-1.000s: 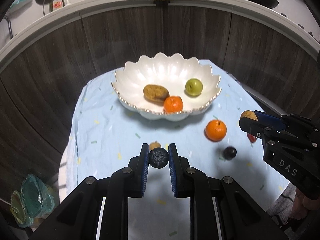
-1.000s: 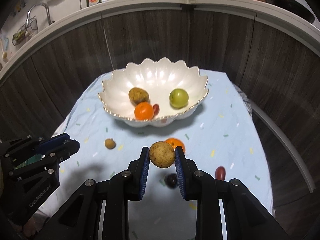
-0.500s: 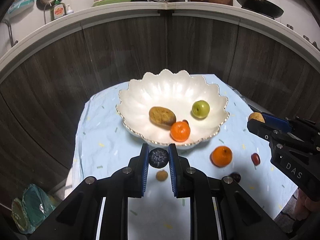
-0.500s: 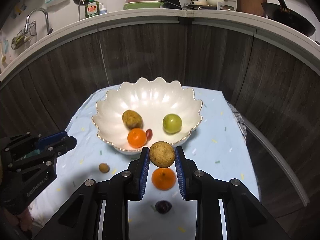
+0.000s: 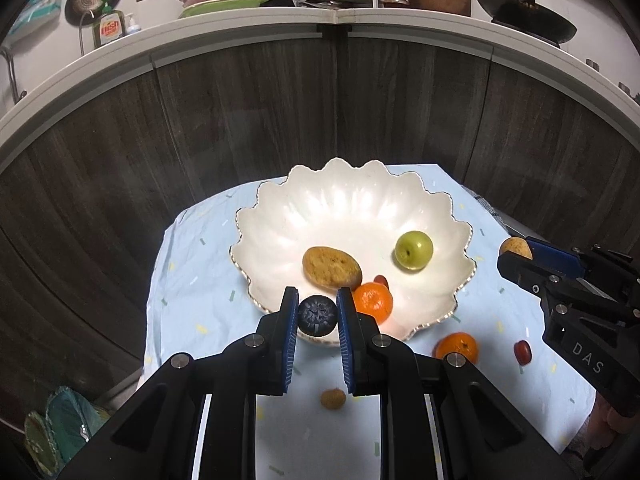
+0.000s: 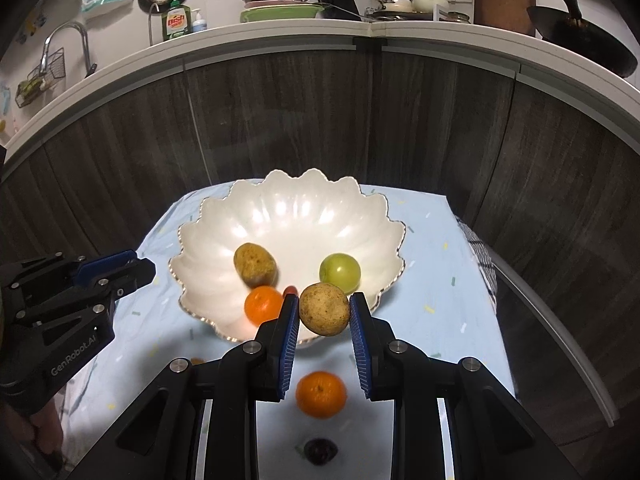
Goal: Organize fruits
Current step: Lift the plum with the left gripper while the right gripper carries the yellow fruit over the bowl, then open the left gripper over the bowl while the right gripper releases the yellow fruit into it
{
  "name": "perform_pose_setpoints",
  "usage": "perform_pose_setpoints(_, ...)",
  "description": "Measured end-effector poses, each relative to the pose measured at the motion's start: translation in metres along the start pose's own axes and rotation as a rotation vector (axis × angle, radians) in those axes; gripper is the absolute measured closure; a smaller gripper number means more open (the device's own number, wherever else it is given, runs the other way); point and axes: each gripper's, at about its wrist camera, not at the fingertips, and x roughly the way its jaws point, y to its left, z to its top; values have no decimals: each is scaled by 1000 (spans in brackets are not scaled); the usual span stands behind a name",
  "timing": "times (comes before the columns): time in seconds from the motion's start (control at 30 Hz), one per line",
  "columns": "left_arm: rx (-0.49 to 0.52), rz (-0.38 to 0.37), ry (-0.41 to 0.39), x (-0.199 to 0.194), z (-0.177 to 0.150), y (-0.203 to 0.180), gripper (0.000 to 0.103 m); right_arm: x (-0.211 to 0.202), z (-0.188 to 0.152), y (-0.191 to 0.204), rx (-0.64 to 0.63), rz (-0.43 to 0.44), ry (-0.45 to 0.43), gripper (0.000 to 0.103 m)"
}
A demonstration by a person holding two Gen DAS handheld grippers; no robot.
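Note:
My left gripper (image 5: 317, 316) is shut on a small dark wrinkled fruit (image 5: 317, 315), held over the near rim of the white scalloped bowl (image 5: 280, 216). My right gripper (image 6: 324, 314) is shut on a round brown fruit (image 6: 324, 309), also above the bowl's near rim (image 6: 208, 216). The bowl holds a brown fruit (image 5: 331, 266), a green apple (image 5: 414, 249), an orange (image 5: 373, 302) and a small red fruit (image 5: 381, 280). On the cloth lie another orange (image 6: 321, 394), a dark fruit (image 6: 319, 450), a red fruit (image 5: 522, 352) and a small brown fruit (image 5: 332, 398).
The bowl stands on a small table under a light blue cloth (image 5: 192, 280), in front of dark wood cabinet doors (image 5: 248, 128). A white counter with dishes and pans (image 5: 320, 0) runs above. A teal bag (image 5: 60, 428) lies on the floor at left.
Both grippers have risen and moved forward with their fruits, from over the cloth to above the bowl's near rim. The fruits in the bowl and on the cloth have not moved.

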Motion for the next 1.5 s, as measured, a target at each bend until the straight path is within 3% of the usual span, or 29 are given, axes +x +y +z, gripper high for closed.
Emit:
perform_pose_setpoints(0.83,4,14,23,84,54,10,83,81,51,-32,49,-34,23,76)
perform_pose_setpoints(1.5,-37,10,90,135,72,23,82,131,70,-42,84,-40,89,76)
